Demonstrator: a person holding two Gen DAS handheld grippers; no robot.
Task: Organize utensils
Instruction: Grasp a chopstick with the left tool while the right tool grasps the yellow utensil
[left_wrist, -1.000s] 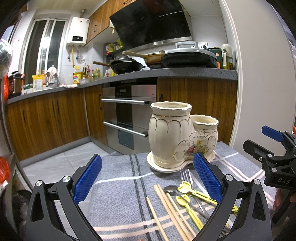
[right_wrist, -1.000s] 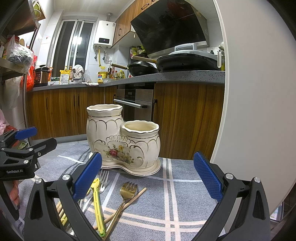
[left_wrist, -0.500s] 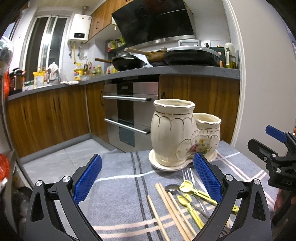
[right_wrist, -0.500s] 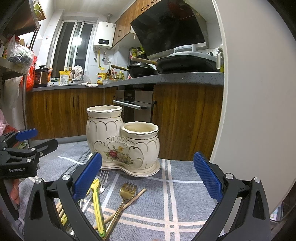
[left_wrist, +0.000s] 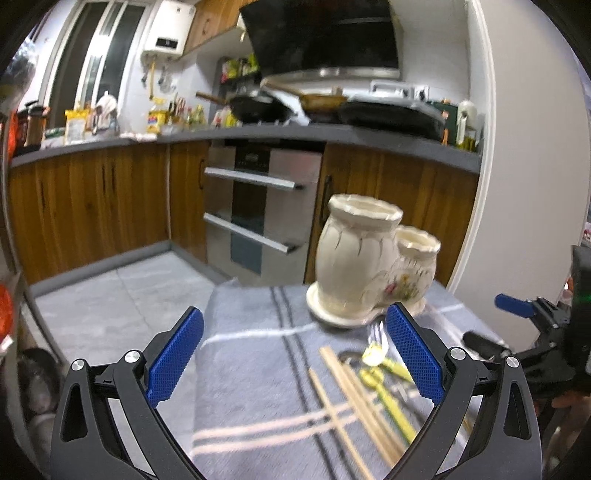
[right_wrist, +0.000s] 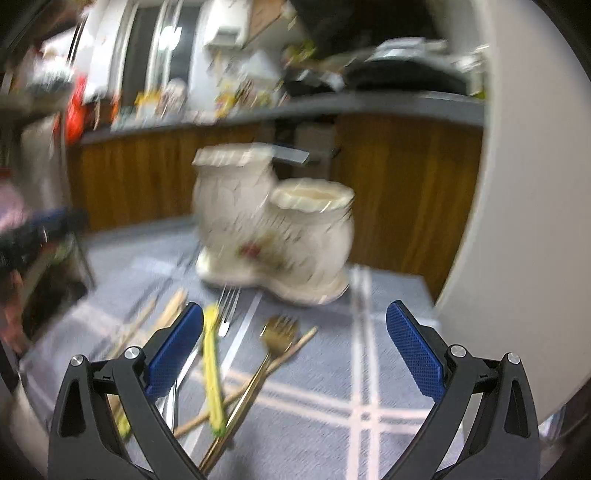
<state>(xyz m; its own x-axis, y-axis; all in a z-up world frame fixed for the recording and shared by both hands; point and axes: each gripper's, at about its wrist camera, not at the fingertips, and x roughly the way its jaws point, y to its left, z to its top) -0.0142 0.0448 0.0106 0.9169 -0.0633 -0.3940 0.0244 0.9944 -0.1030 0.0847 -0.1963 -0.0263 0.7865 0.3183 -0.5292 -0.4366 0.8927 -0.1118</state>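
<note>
A cream ceramic double holder (left_wrist: 369, 262) stands at the table's far side; it also shows in the right wrist view (right_wrist: 273, 229). Loose utensils lie on the grey striped cloth (left_wrist: 258, 387) before it: wooden chopsticks (left_wrist: 354, 391), yellow-handled pieces (left_wrist: 388, 391), a silver fork (left_wrist: 376, 332). In the right wrist view a gold fork (right_wrist: 273, 339) and a yellow-handled utensil (right_wrist: 212, 369) lie near my left finger. My left gripper (left_wrist: 293, 354) is open and empty above the cloth. My right gripper (right_wrist: 293, 354) is open and empty above the utensils; it shows at the far right of the left wrist view (left_wrist: 524, 314).
A white wall or pillar (right_wrist: 517, 184) stands close on the right of the table. Wooden kitchen cabinets (left_wrist: 92, 206) and an oven (left_wrist: 258, 214) are beyond the table's far edge. The table's left edge (left_wrist: 205, 332) drops to the tiled floor.
Both views have shifted and blurred. The left gripper has drawn back and to the left. The right gripper has tilted down toward the utensils. Both stay open.
</note>
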